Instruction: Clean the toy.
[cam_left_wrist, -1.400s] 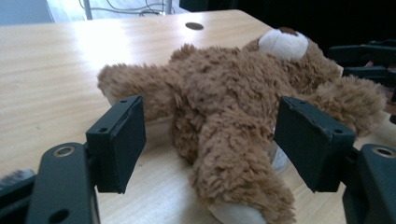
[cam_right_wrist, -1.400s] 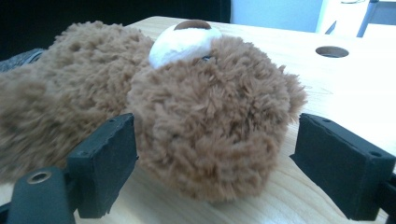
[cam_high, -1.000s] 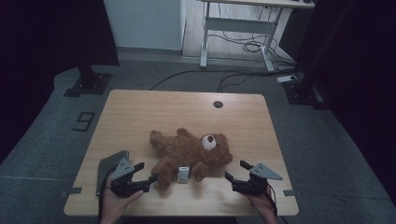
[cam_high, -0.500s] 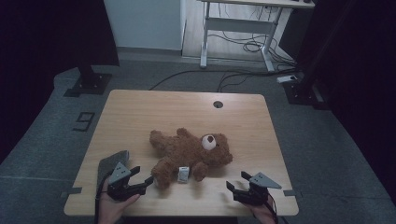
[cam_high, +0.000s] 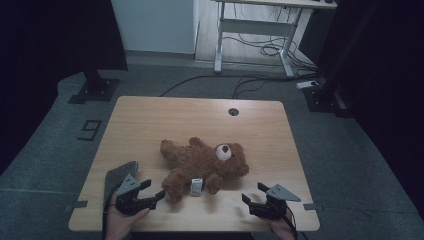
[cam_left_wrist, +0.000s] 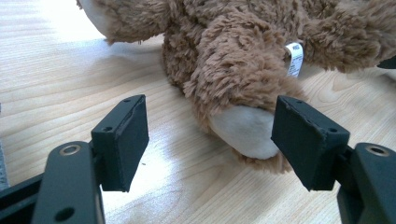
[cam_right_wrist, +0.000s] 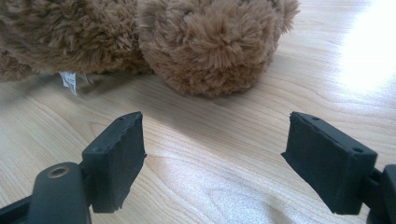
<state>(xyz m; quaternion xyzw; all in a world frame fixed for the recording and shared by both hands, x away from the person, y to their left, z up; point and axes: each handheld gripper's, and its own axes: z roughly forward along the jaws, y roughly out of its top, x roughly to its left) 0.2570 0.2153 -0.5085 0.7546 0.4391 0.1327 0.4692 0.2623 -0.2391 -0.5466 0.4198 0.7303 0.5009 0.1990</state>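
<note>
The teddy bear (cam_high: 202, 164) lies on the bench (cam_high: 150, 120), directly ahead of both tools. The left tool (cam_high: 156, 194) stands released, its jaws wide, with the bear's pale-soled foot (cam_left_wrist: 245, 130) just in front of its right jaw. The right tool (cam_high: 247, 199) is likewise released, apart from the bear's paw (cam_right_wrist: 215, 44). Judged step: approach before grasping. The next move calls for advancing each tool until a limb sits between its jaws, then clenching.

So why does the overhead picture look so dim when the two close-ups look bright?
High view: dim room, dark surroundings, only the table moderately lit, teddy bear soft in detail. Left gripper view: glare washes out the wood at top left; bear's fur sharp. Right gripper view: bright glare patch at right edge; near jaws of the hand-held gripper slightly soft.
</note>
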